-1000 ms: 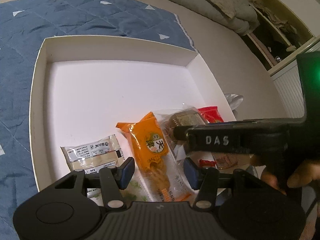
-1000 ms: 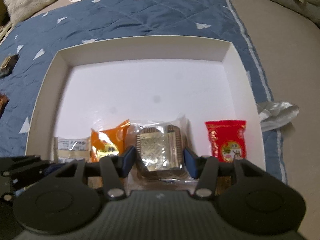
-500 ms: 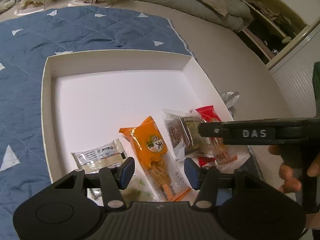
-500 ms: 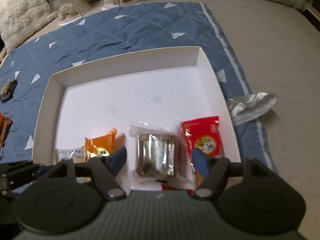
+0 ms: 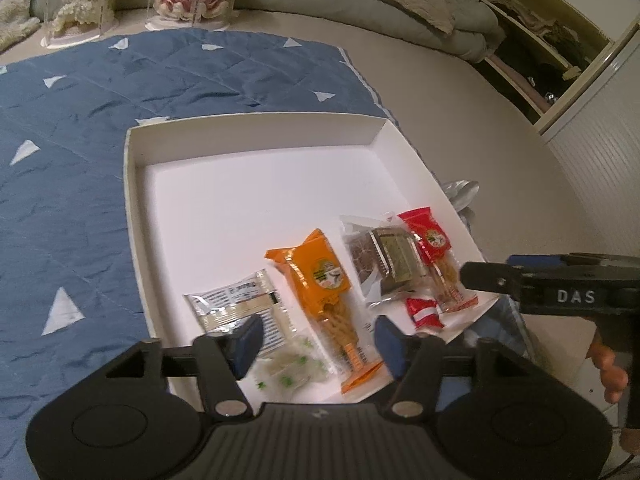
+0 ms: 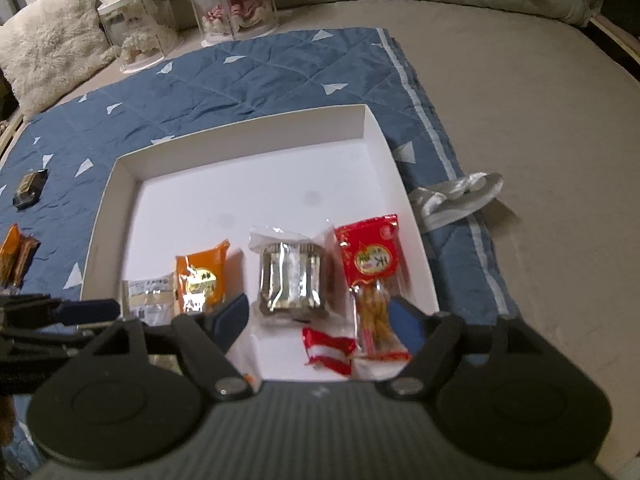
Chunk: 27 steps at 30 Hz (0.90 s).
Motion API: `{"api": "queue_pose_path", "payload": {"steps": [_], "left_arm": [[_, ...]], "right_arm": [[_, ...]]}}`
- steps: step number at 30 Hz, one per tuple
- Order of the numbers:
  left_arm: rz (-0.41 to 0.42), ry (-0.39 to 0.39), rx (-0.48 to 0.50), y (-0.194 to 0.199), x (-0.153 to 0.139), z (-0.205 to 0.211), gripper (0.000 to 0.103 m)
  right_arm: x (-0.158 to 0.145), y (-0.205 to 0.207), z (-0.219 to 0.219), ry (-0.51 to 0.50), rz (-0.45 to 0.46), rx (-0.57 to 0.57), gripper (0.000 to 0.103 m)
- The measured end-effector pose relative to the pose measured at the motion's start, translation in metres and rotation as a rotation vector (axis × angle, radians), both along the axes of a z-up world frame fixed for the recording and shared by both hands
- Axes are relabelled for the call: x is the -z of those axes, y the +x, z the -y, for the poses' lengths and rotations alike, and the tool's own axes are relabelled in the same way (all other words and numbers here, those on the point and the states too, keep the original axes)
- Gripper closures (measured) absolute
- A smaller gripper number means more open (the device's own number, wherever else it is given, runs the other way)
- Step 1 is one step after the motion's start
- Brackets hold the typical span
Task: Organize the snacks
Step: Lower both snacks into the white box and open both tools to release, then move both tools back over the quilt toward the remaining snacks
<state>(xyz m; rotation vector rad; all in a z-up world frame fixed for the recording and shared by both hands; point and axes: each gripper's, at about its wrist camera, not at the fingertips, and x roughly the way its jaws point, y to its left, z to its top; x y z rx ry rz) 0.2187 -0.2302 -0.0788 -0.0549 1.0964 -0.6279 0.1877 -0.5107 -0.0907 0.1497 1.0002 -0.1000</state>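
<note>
Now both your left gripper (image 5: 316, 340) and right gripper (image 6: 320, 322) have just been opening, holding nothing; snacks line the box's (image 5: 256, 126) near edge, so fetch the packets (image 6: 18, 258) lying off its left side.

1. The left gripper (image 5: 316, 340) sits higher above the white tray (image 5: 132, 208), jaws just opened wider, nothing between them.
2. The right gripper (image 6: 320, 316) (jaws also just widened) no longer brackets the clear-wrapped cake (image 6: 290, 276), now lying free at frame centre.
</note>
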Motion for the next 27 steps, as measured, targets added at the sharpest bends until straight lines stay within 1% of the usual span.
{"api": "queue_pose_path", "payload": {"steps": [2,3,4,5,6,9,14,16,19,22,27], "left_arm": [[0.003,0.016,-0.007,-0.001,-0.002,-0.005,0.031],[0.004,0.022,-0.015,-0.001,-0.004,-0.008,0.025],[0.007,0.027,-0.022,-0.001,-0.005,-0.011,0.021],[0.014,0.033,-0.031,-0.001,-0.007,-0.014,0.013],[0.021,0.040,-0.039,-0.001,-0.009,-0.015,0.008],[0.040,0.058,-0.062,-0.001,-0.014,-0.020,0.000],[0.084,0.101,-0.068,-0.006,-0.021,-0.024,0.000],[0.080,0.122,-0.055,-0.006,-0.022,-0.026,0.000],[0.083,0.127,-0.060,-0.007,-0.023,-0.035,0.000],[0.078,0.135,-0.085,-0.004,-0.024,-0.049,0.000],[0.085,0.130,-0.141,0.001,-0.032,-0.077,0.000]], "right_arm": [[0.000,-0.006,-0.001,-0.003,0.006,-0.001,0.016],[-0.001,-0.009,-0.003,-0.007,0.010,-0.005,0.012],[-0.001,-0.012,-0.004,-0.012,0.015,-0.009,0.010],[-0.001,-0.014,-0.006,-0.016,0.018,-0.009,0.008],[-0.002,-0.017,-0.007,-0.018,0.021,-0.009,0.005],[-0.004,-0.025,-0.011,-0.028,0.033,-0.009,0.001],[-0.008,-0.033,-0.017,-0.033,0.059,-0.001,0.001],[-0.011,-0.034,-0.019,-0.016,0.069,-0.006,0.001],[-0.013,-0.035,-0.024,-0.013,0.082,-0.013,0.001],[-0.016,-0.033,-0.031,-0.005,0.089,-0.018,0.001],[-0.019,-0.026,-0.050,-0.010,0.095,-0.057,0.000]]}}
